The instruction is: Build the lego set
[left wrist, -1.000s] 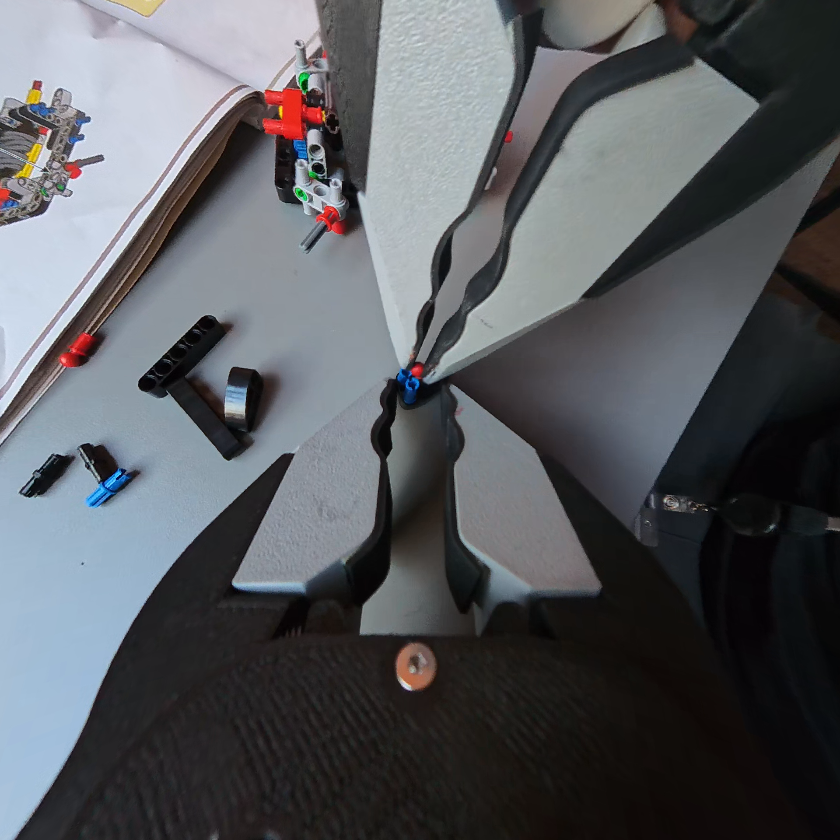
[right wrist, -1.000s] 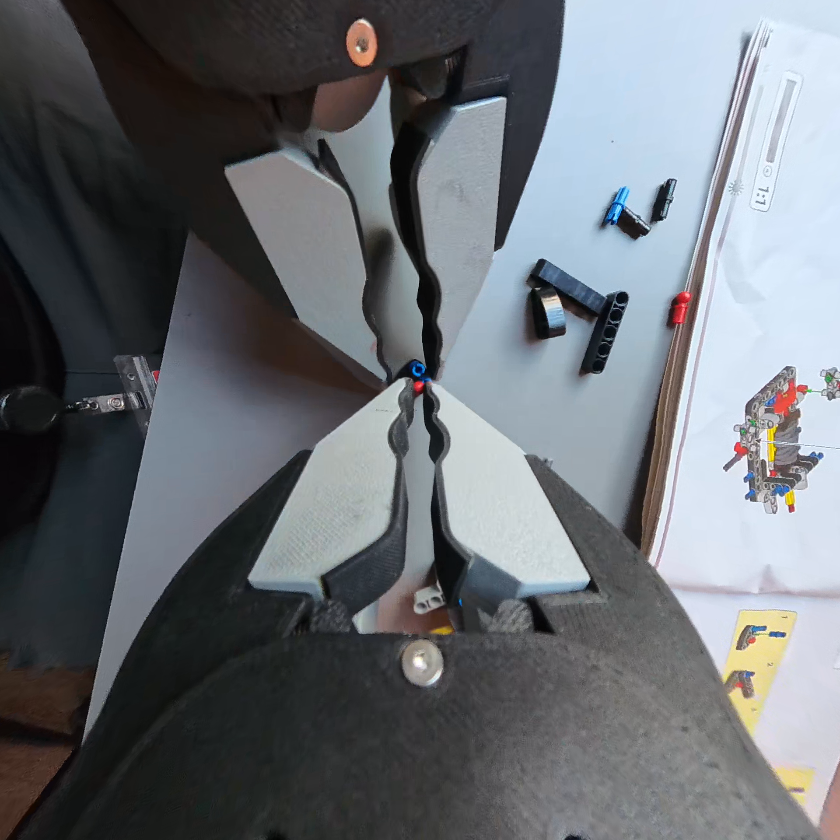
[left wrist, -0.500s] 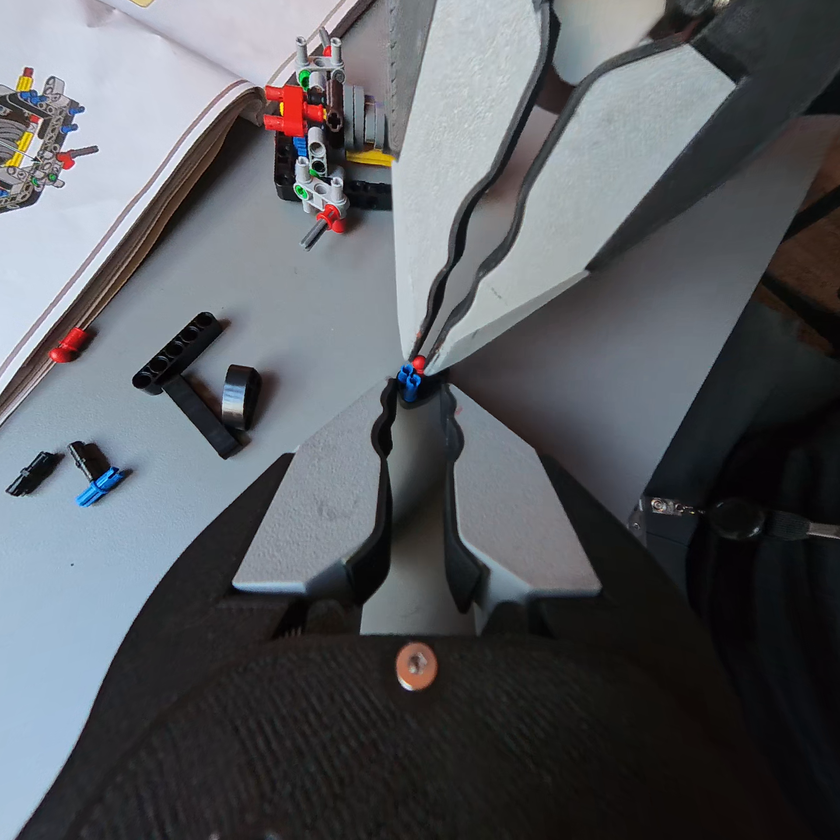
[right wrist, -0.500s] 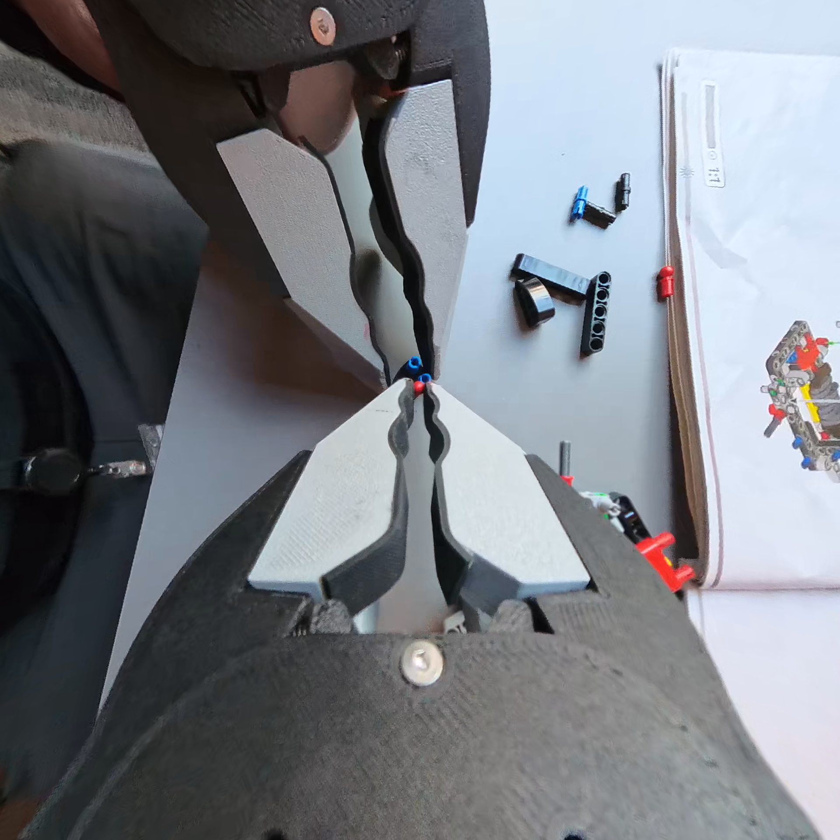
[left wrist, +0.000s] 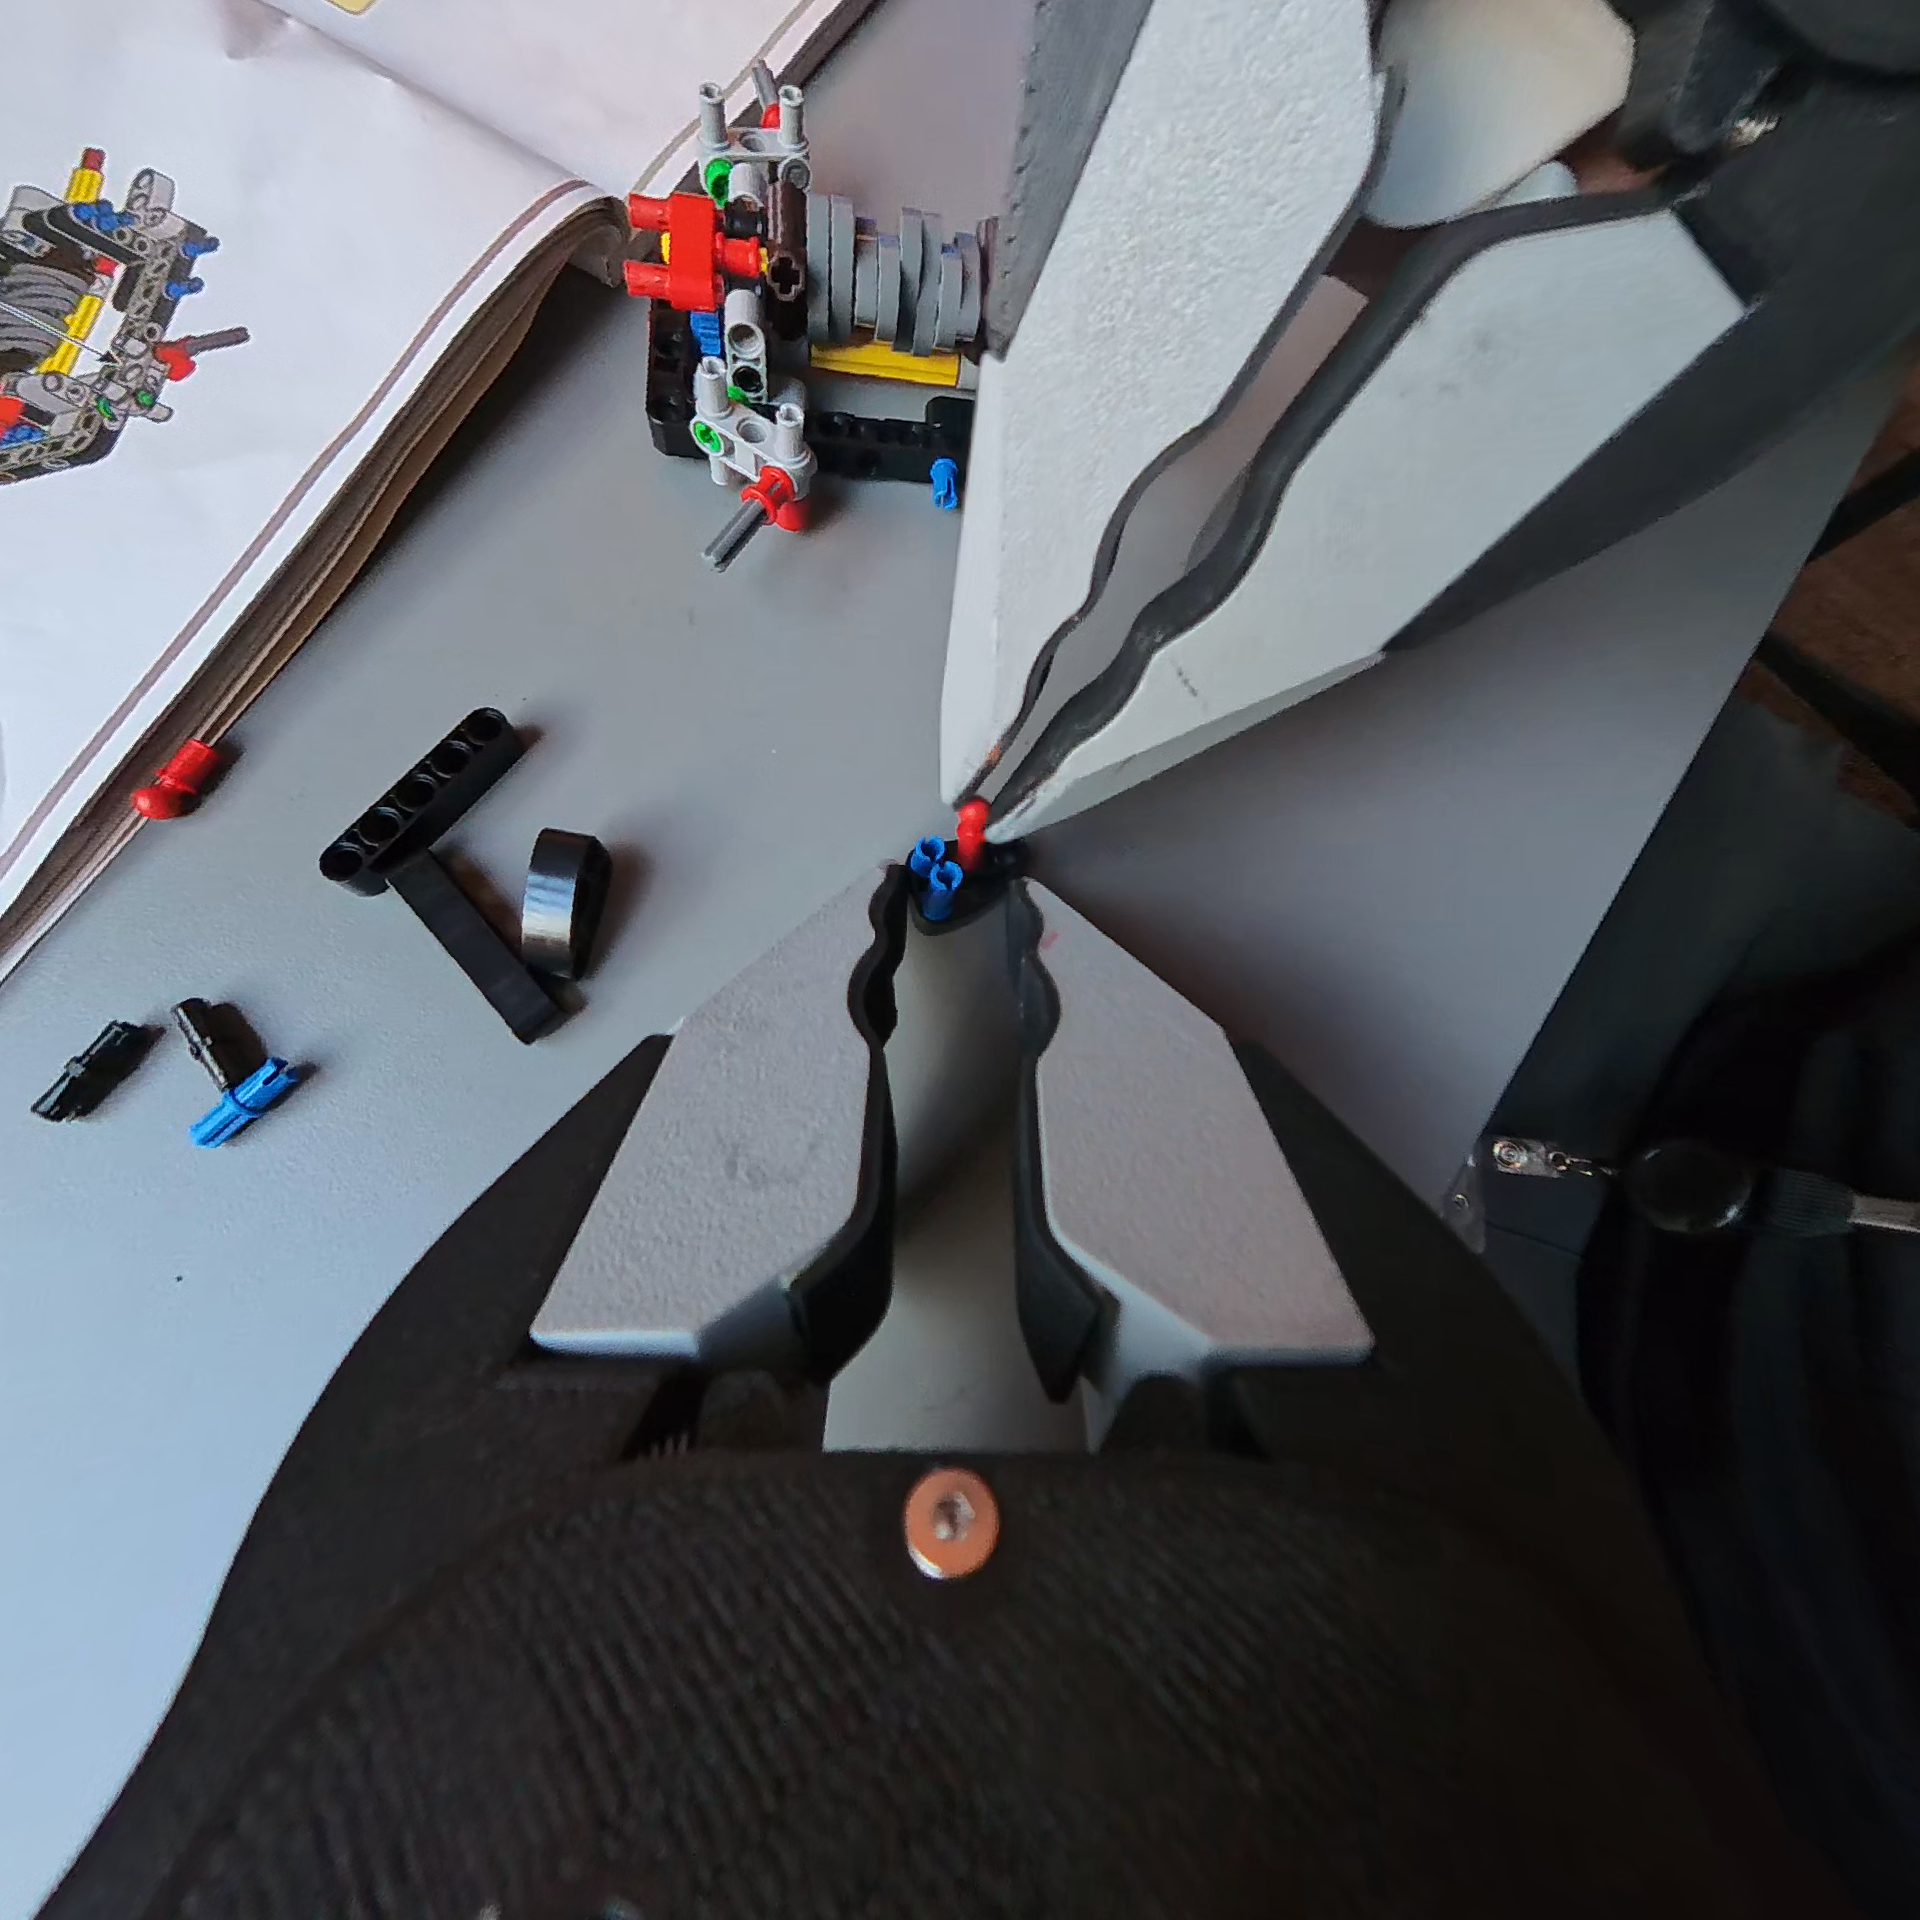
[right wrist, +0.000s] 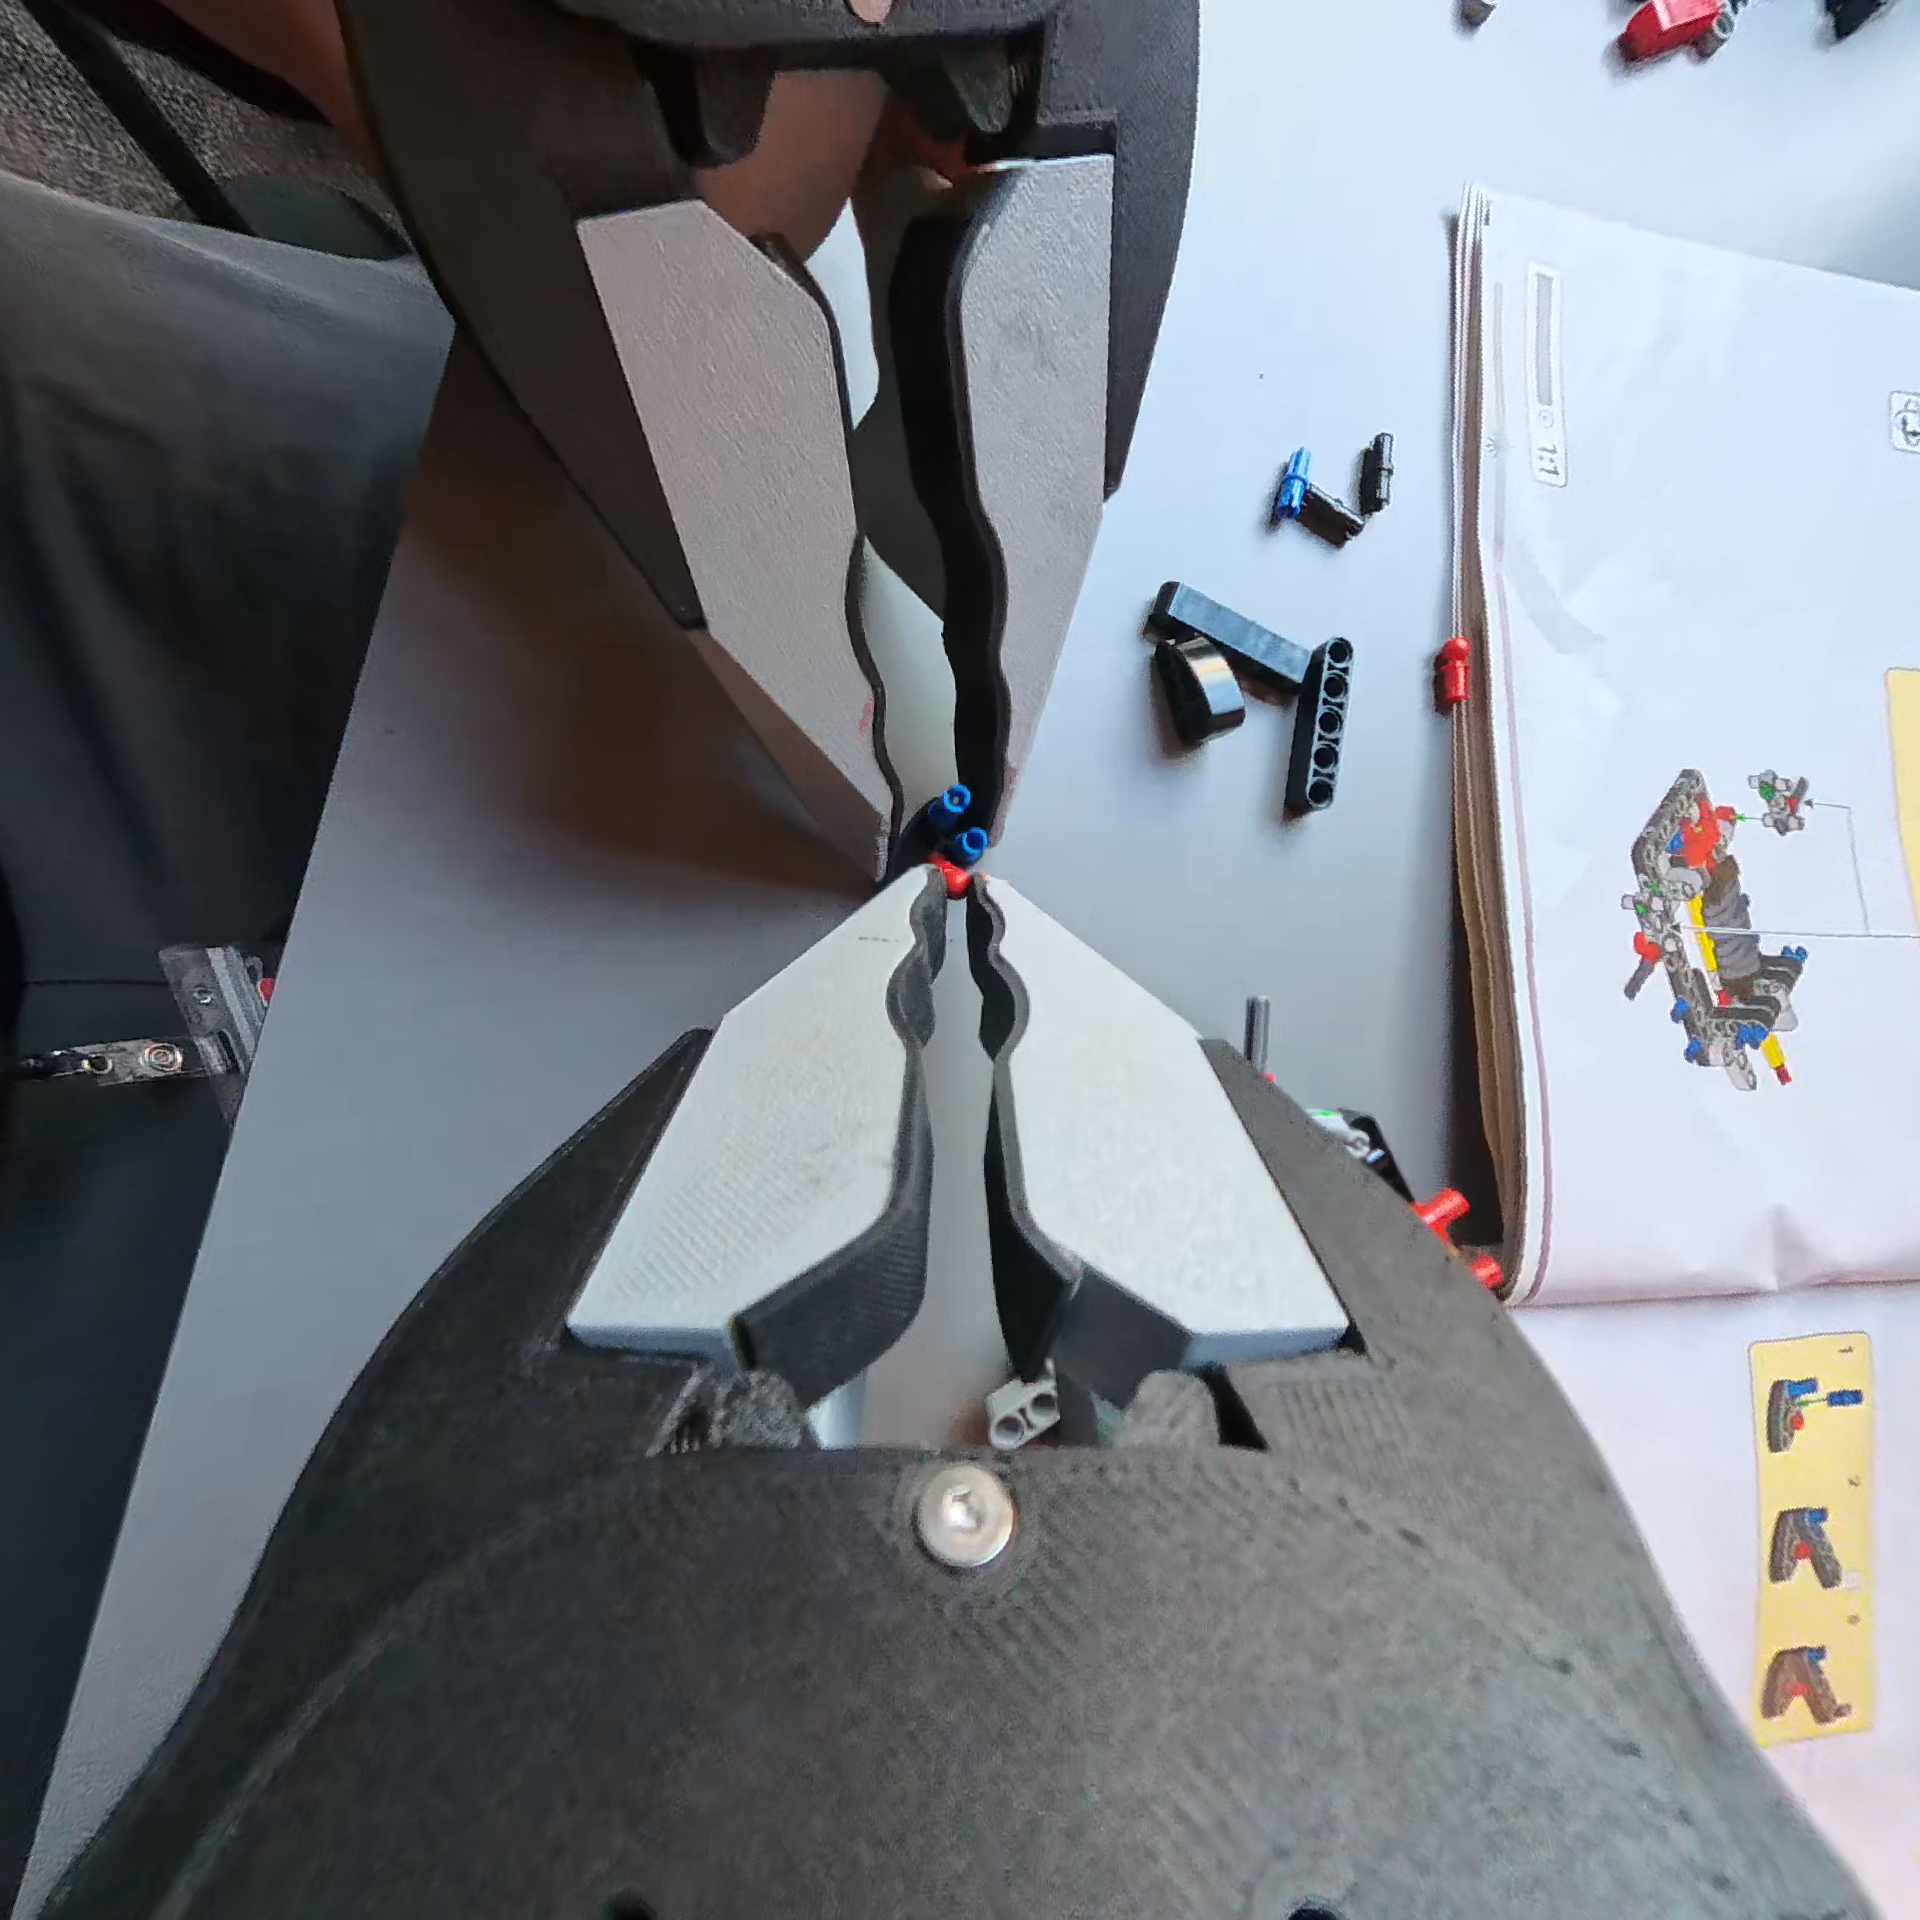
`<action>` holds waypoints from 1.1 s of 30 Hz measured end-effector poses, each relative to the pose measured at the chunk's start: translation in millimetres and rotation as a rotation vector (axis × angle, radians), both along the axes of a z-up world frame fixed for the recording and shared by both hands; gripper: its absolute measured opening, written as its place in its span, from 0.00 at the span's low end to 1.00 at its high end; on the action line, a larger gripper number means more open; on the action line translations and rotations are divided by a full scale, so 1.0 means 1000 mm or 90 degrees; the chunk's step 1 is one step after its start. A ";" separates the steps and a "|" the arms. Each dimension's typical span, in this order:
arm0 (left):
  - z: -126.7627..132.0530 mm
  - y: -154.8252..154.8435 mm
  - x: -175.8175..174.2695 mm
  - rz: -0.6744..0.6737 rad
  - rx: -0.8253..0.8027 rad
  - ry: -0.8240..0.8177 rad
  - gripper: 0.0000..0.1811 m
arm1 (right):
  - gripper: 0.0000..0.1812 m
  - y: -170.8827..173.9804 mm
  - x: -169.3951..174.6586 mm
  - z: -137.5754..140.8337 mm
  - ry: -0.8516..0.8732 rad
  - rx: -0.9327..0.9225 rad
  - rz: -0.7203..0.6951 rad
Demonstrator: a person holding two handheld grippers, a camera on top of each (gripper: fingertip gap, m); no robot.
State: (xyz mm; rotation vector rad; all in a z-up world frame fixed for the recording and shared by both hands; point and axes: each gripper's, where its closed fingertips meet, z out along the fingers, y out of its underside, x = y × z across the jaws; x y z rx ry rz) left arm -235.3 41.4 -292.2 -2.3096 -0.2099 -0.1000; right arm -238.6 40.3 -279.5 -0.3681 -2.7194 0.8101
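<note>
The left tongs (left wrist: 951, 899) are closed down on a small black piece (left wrist: 961, 912) that carries two blue pins (left wrist: 932, 871), their round ends pointing up and away toward the opposing tips. The right tongs (right wrist: 958, 883) are pinched almost fully together on a red pin (right wrist: 952, 878). In the left wrist view that red pin (left wrist: 971, 828) runs lengthwise out of the right tips, straight toward the black piece, and its free end sits just to the right of the blue pins, touching the piece or all but touching; I cannot tell whether it has entered a hole. Both tools meet tip to tip above the near right part of the bench (left wrist: 644, 665). The next push should follow the pin's long axis. The half-built model (left wrist: 790, 312) stands far behind, beside the open instruction booklet (left wrist: 312, 208).
</note>
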 end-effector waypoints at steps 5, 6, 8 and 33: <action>0.000 0.000 0.000 0.000 0.000 -0.001 0.09 | 0.01 0.000 0.000 0.000 0.021 0.052 0.027; 0.000 0.000 0.000 0.000 0.001 -0.003 0.10 | 0.01 -0.001 0.000 0.001 0.025 0.058 0.030; 0.000 0.000 0.000 0.000 0.003 -0.008 0.09 | 0.01 0.001 -0.001 0.001 0.028 0.068 0.031; 0.012 -0.020 -0.008 0.055 -0.024 0.040 0.18 | 0.01 0.018 0.000 0.028 -0.036 -0.240 -0.068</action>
